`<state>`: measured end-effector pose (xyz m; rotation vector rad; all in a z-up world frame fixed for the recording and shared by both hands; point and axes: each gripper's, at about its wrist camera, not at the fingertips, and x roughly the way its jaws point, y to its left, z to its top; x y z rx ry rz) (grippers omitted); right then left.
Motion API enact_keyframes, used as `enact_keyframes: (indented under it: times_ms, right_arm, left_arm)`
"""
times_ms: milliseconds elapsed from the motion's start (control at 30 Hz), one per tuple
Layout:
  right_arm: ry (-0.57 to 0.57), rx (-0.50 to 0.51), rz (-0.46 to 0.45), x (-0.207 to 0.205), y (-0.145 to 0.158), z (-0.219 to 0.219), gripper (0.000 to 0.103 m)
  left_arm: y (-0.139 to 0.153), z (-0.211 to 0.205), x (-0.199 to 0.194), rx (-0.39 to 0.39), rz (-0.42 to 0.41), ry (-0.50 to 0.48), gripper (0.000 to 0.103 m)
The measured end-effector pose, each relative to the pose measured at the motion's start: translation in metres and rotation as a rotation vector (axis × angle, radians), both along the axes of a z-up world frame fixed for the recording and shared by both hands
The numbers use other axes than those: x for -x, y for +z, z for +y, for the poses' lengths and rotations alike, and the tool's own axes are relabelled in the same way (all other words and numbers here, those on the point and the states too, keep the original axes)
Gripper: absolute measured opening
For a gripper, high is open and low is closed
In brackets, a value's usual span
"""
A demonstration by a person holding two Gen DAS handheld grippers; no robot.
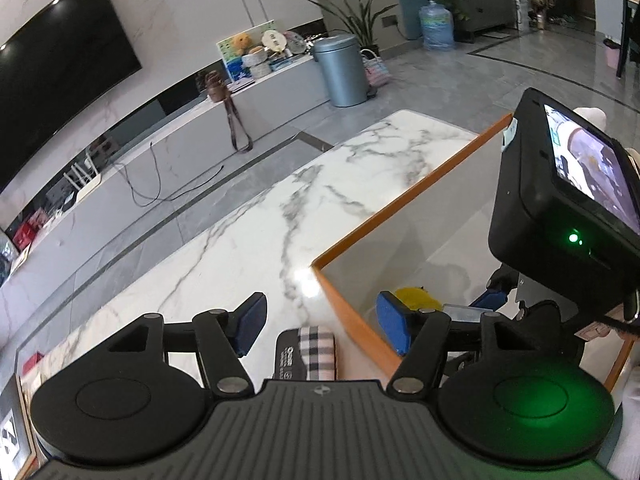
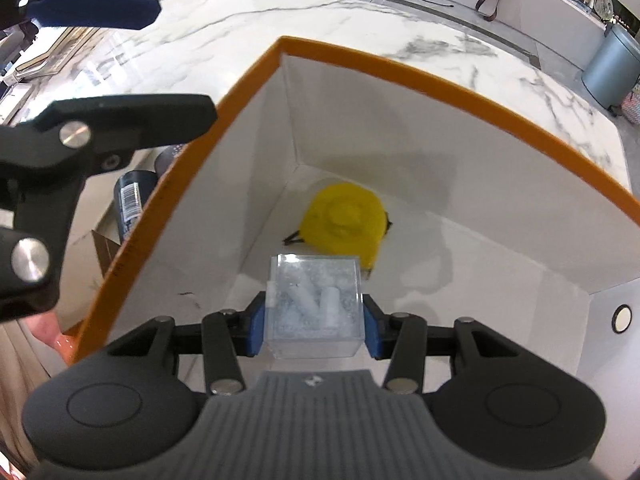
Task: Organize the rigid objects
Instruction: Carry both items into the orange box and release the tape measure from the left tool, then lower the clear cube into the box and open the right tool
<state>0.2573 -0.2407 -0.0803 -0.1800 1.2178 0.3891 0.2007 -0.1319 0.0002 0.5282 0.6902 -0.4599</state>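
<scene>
My right gripper (image 2: 316,330) is shut on a clear plastic box (image 2: 316,300) that holds white cylinders. It hangs inside a white carton with an orange rim (image 2: 400,66), just above the floor of the carton. A yellow tape measure (image 2: 344,222) lies on that floor beyond the clear box. My left gripper (image 1: 322,326) stands open over the carton's left rim (image 1: 400,200), nothing pressed between its blue pads (image 1: 394,328). Below it on the marble table (image 1: 240,248) lies a checked-pattern item (image 1: 318,354). The left gripper (image 2: 176,60) also shows at the upper left of the right wrist view.
A black can with a barcode (image 2: 130,200) and another dark can lie outside the carton's left wall. Framed items sit at the table's left edge (image 1: 16,420). Past the table are a grey bin (image 1: 344,72) and a low TV console (image 1: 200,128).
</scene>
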Motion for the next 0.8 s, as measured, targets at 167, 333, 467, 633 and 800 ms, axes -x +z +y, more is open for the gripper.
enact_keyframes:
  times_ms: [167,333,467,633,800]
  right_arm:
    - [0.001,-0.009,0.009,0.004,0.001,0.007,0.048]
    - [-0.010,0.013,-0.015,0.008,0.010,0.008,0.052]
    - [-0.017,0.054,-0.055,0.012,0.017,0.009,0.059]
    - [-0.034,0.089,-0.110,0.022,0.029,0.009,0.062]
    - [-0.048,0.101,-0.221,0.037,0.053,0.016,0.064]
  left_arm:
    - [-0.001,0.008,0.006,0.014,0.013,0.012,0.074]
    - [-0.002,0.017,0.012,0.019,0.020,0.023,0.074]
    - [0.000,0.026,0.018,0.040,0.029,0.039,0.074]
    - [0.008,0.037,0.024,0.067,0.026,0.066,0.074]
    - [0.017,0.053,0.033,0.106,0.029,0.094,0.074]
